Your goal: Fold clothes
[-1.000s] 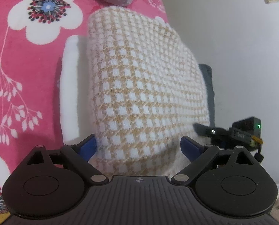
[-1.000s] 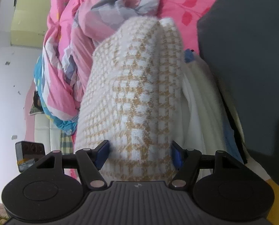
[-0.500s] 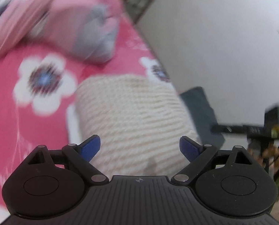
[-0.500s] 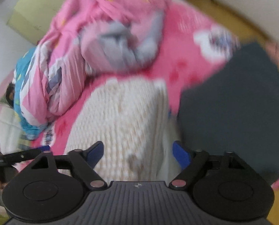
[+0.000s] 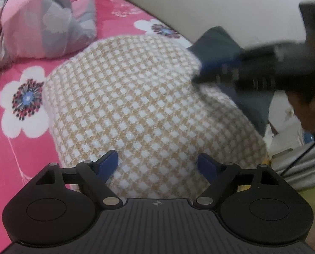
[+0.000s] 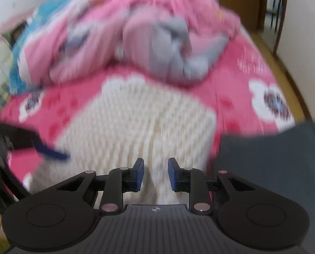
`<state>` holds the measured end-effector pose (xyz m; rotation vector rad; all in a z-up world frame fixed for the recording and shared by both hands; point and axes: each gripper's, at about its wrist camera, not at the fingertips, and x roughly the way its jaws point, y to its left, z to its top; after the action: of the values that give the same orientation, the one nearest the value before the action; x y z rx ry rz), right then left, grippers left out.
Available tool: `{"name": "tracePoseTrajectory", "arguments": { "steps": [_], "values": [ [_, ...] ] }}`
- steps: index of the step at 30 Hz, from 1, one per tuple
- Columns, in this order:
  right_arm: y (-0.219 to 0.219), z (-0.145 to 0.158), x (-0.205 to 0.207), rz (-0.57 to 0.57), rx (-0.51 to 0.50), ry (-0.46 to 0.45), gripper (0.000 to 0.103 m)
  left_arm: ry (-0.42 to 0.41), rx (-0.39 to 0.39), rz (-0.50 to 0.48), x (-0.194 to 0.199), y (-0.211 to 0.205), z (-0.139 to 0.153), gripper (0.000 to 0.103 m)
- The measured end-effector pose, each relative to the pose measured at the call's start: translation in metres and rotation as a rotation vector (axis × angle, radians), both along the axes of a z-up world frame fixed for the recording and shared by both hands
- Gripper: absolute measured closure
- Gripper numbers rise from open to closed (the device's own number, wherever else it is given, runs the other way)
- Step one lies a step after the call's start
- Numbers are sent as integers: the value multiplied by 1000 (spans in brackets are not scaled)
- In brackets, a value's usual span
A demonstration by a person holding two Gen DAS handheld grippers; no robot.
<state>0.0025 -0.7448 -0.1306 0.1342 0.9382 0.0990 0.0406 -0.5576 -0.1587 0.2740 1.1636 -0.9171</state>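
while our left claw point(image 5: 157, 165) stands with its blue fingers point(image 5: 106, 165) spread wide, holding nothing, the folded checkered sweater point(image 5: 140, 105) lies straight ahead of it on the pink flowered bedsheet point(image 5: 20, 148), its near edge running between the two fingers, though we cannot tell whether they touch the knit. to the left of that claw and farther off sits a bunched pink and grey quilt point(image 5: 41, 21), and beyond the sweater to the right lies a dark grey garment point(image 5: 218, 42) beside the pale wall point(image 5: 221, 0). our right claw point(image 5: 221, 72) shows there as a blurred dark shape at the sweater's far right edge. from the right wrist the view is smeared: the right claw point(image 6: 155, 174) has its blue fingers point(image 6: 139, 174) drawn near each other with a narrow gap left, nothing clearly between them, and the sweater point(image 6: 147, 122) lies just ahead. the dark grey garment point(image 6: 273, 169) is to its right, the quilt point(image 6: 136, 31) beyond, and the left claw point(image 6: 49, 152) appears blurred at the left, near the sweater's edge.
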Motion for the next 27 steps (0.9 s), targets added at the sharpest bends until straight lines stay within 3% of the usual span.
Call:
{"name": "tracePoseTrajectory", "arguments": {
  "steps": [2, 6, 8, 11, 13, 16, 20, 23, 27],
  "values": [
    [-3, -10, 22, -31, -42, 2, 76, 5, -7, 3, 0, 0, 2, 19],
    [-15, -46, 49, -97, -135, 114, 81, -16, -8, -19, -4, -4, 5, 19],
    [-4, -23, 48, -49, -184, 12, 82, -14, -8, 2, -4, -4, 7, 19],
    [10, -4, 59, 42, -63, -84, 82, 11, -46, 67, 2, 5, 11, 24],
    [20, -9, 79, 97, -24, -89, 82, 20, -100, 126, 8, 16, 18, 24],
    [24, -32, 110, 125, 33, -59, 83, 19, -129, 193, 16, 30, 22, 24],
    [18, -60, 137, 39, 20, 25, 88, 7, -116, 263, 30, 41, 19, 24],
    [3, -41, 113, -14, 52, -27, 87, 16, -95, 319, 47, 38, 13, 24],
    [-13, -12, 70, -24, 79, -54, 86, 20, 13, 330, 59, 19, 5, 25]
  ]
}}
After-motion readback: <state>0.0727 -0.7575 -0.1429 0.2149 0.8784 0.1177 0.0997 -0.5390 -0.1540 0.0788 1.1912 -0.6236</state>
